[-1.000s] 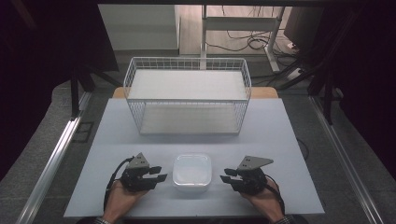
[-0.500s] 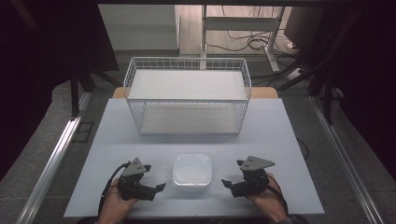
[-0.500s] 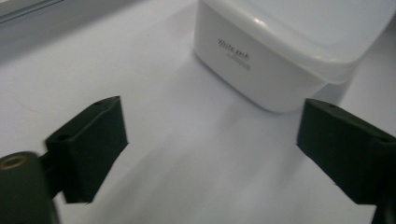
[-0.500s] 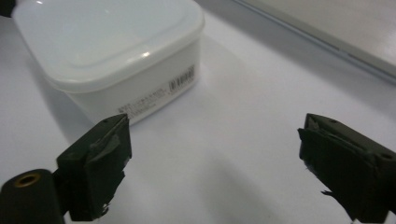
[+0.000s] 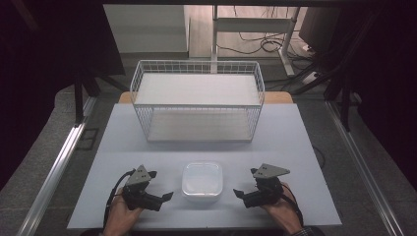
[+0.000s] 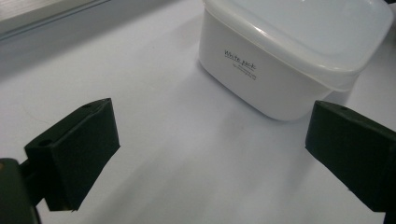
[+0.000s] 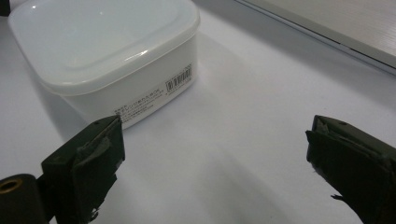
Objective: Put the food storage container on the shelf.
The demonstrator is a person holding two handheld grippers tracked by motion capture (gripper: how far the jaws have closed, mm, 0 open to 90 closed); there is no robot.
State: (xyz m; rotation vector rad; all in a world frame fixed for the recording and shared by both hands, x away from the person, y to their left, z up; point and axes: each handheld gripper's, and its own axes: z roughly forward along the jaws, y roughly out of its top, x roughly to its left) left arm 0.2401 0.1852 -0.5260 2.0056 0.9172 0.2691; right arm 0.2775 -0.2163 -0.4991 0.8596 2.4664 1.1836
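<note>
Your table (image 5: 305,147) is a pale sheet in a dim room, and the white lidded container (image 5: 202,180) sits near its front edge, well in front of the wire basket (image 5: 197,101). Your left tool (image 5: 166,197) rests just to the left of the container and your right tool (image 5: 239,193) just to its right, both aimed inward at it. Both have just been opening: the jaws stand wide, with nothing between them, and the container lies a little ahead of each pair. This looks like the approach before a two-sided grasp. Next, you likely need to bring both tools in level until the pads bracket opposite walls, then squeeze evenly so the smooth plastic does not slip or tip.
</note>
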